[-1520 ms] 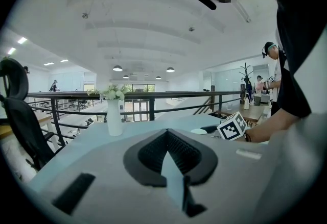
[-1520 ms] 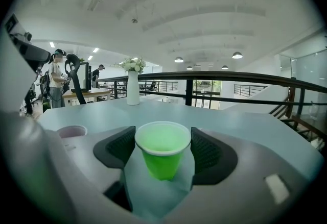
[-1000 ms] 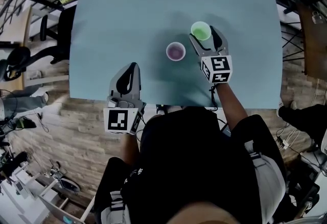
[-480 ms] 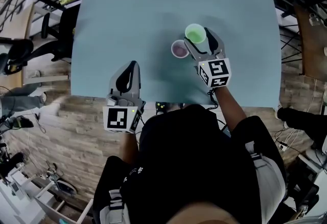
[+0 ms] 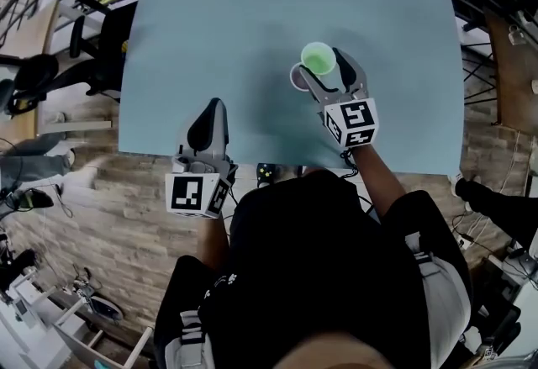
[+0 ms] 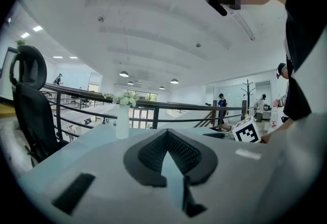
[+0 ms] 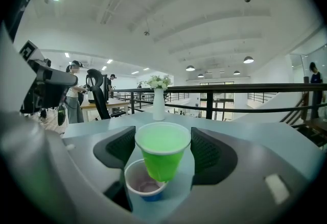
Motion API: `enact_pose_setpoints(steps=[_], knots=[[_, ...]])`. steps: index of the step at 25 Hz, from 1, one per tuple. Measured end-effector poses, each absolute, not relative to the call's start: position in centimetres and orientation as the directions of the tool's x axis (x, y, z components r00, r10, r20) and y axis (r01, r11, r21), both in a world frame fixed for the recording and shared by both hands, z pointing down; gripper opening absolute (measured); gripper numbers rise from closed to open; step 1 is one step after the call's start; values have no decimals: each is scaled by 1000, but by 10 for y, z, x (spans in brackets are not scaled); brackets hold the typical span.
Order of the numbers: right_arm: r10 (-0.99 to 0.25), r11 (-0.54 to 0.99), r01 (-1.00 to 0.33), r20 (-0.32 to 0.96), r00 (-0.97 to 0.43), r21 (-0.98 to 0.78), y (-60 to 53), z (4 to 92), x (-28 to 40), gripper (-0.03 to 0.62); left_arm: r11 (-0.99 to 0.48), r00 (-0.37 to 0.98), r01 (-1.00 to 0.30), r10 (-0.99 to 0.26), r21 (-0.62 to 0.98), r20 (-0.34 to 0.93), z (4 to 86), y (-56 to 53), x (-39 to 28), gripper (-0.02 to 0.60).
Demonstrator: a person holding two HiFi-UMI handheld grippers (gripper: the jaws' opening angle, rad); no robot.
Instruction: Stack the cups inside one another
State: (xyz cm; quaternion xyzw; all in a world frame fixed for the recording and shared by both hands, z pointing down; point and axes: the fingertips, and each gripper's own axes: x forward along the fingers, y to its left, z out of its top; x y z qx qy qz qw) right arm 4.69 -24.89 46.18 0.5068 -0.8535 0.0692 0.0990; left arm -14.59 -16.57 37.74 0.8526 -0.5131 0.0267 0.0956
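Green cup [image 7: 162, 142]: upright, pinched by the right gripper [image 5: 322, 65], held just above and right of the second cup [image 7: 139, 188]. Left gripper [image 6: 166, 147]: pressed together, empty, parked near left.

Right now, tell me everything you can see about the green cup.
The green cup is bright green all over and plastic-looking, with a rolled rim and walls tapering to a narrower base. It looks empty. It stands upright, clamped by its sides between the jaws of the right gripper, raised off the table. Its base hangs over the mouth of the other cup, a little off centre; whether the two touch can't be told.
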Motion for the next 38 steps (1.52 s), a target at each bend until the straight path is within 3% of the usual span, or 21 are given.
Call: enact_pose_setpoints(steps=[38], knots=[[-781, 535, -845, 377, -497, -5, -226, 523, 24, 354, -415, 426, -904, -893, 102, 146, 374, -142, -164, -12]])
